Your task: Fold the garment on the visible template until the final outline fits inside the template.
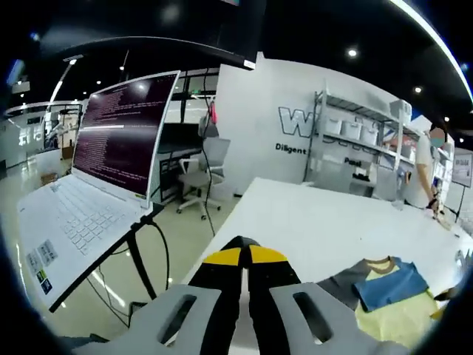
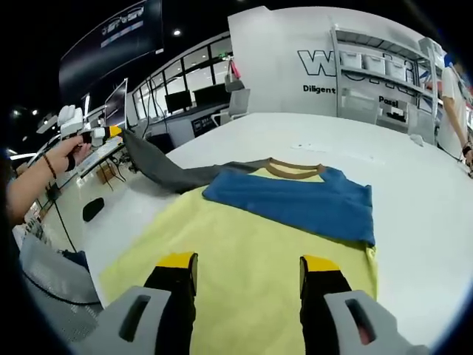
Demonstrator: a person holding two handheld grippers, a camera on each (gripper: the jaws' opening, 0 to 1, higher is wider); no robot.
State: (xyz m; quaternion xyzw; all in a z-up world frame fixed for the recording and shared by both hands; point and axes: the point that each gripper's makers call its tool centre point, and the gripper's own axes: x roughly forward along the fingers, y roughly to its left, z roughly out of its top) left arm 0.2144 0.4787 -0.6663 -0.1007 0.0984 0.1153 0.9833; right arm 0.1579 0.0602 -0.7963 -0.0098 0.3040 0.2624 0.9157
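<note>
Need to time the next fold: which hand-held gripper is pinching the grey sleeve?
The left hand-held gripper: its yellow tips are shut on the grey sleeve, lifted off the table. The right hand-held gripper hangs open above the yellow template.

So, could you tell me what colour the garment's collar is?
Brown, on the collar; clearest in the right gripper view.

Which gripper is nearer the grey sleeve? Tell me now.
Left. The left gripper is shut on the grey sleeve's end, lifting it off to the side. The right gripper hovers open over the yellow template, short of the blue garment.
</note>
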